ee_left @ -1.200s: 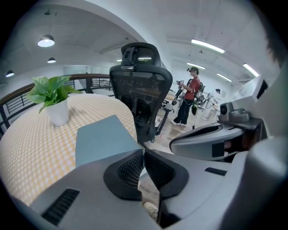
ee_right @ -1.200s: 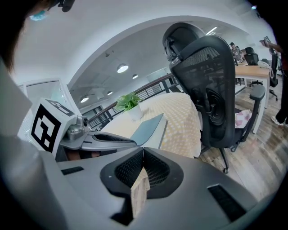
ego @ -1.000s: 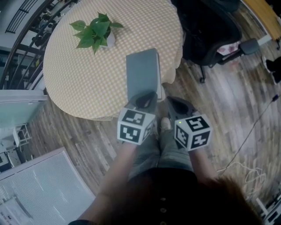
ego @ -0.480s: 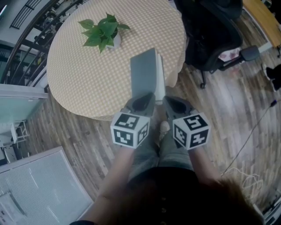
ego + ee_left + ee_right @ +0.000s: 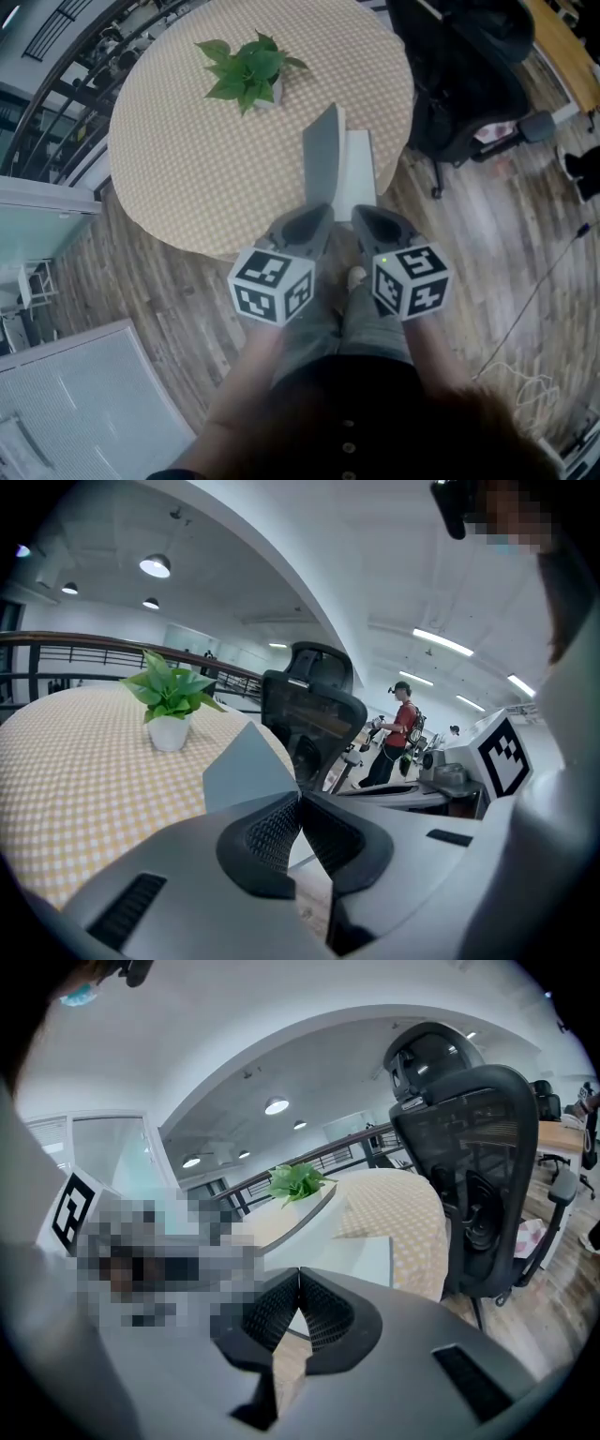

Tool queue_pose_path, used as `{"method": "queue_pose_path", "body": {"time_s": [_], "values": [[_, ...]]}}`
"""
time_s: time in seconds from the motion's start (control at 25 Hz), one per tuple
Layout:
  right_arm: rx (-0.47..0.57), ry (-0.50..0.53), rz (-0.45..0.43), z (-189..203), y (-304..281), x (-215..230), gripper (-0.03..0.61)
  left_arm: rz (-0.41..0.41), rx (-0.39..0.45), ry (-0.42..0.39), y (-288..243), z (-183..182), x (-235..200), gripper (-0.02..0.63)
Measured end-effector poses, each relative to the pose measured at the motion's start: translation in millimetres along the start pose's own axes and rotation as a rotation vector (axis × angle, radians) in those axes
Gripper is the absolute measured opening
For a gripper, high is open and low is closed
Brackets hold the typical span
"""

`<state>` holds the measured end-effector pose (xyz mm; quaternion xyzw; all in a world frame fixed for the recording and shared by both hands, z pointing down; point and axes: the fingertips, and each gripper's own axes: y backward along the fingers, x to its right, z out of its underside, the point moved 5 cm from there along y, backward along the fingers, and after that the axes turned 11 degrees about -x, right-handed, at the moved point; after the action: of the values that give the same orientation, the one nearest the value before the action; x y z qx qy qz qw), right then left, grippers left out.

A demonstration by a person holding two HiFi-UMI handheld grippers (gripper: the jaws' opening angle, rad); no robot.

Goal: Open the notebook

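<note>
The notebook lies at the near edge of the round table point(image 5: 187, 159). Its grey cover point(image 5: 323, 155) stands tilted up off the white pages point(image 5: 362, 176). My left gripper point(image 5: 316, 217) is shut on the cover's near edge. In the left gripper view the cover point(image 5: 246, 766) runs into the meeting jaws of the left gripper point(image 5: 300, 801). My right gripper point(image 5: 367, 217) is shut just right of it, tips at the near edge of the white pages point(image 5: 366, 1252). Whether the right gripper point(image 5: 299, 1275) pinches them I cannot tell.
A potted green plant point(image 5: 248, 70) stands on the far half of the checked tablecloth. A black office chair point(image 5: 469, 84) is close to the table's right side. The person's legs and wood floor point(image 5: 506, 234) are below the grippers. A person in red point(image 5: 403, 731) stands far off.
The grey cover has swung up from lying flat to standing steeply. The left gripper has risen with the cover's edge in it. The right gripper stays beside it at the pages.
</note>
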<state>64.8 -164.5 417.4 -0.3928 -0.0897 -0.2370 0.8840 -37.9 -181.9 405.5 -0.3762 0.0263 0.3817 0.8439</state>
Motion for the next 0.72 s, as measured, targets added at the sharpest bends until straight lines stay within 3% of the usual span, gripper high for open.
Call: {"method": "queue_pose_path", "body": {"time_s": [0.4,0.72], "values": [[0.005,0.024,-0.013,-14,-34,-46,0.011,0.010,0.029,0.070,43,10,-50,0.021],[0.003,0.030,-0.014,-26,-62,-74,0.011,0.027,0.007,0.110,61,23,-84,0.021]]}}
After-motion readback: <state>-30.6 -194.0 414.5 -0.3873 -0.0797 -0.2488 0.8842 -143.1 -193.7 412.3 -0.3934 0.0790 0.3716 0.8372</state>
